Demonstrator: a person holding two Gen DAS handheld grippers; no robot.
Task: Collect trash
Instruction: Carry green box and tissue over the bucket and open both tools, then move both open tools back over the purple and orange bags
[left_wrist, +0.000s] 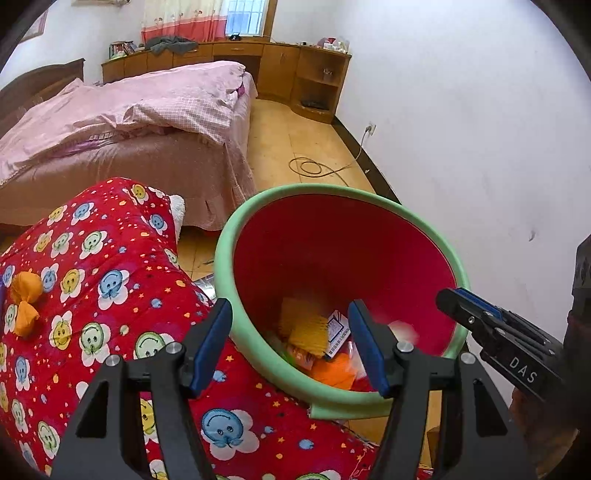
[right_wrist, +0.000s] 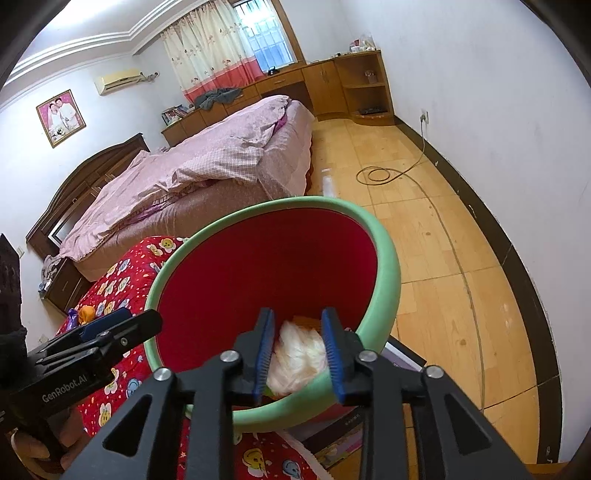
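A red bin with a green rim (left_wrist: 258, 206) stands beside a red patterned quilt (left_wrist: 92, 258); it also shows in the right wrist view (right_wrist: 388, 258). Orange and yellow wrappers (left_wrist: 310, 328) lie at its bottom. My left gripper (left_wrist: 291, 347) is open over the bin's near rim, empty. My right gripper (right_wrist: 299, 350) holds a crumpled white tissue (right_wrist: 295, 358) between its blue pads, over the bin's opening; in the left wrist view it (left_wrist: 465, 314) reaches in from the right. An orange wrapper (left_wrist: 24, 302) lies on the quilt.
A bed with pink bedding (left_wrist: 129, 122) stands behind the quilt. Wooden cabinets (left_wrist: 280, 70) line the far wall. A coiled cable (left_wrist: 314, 166) lies on the wooden floor by the white wall. A white object (right_wrist: 328, 184) lies on the floor near the bed.
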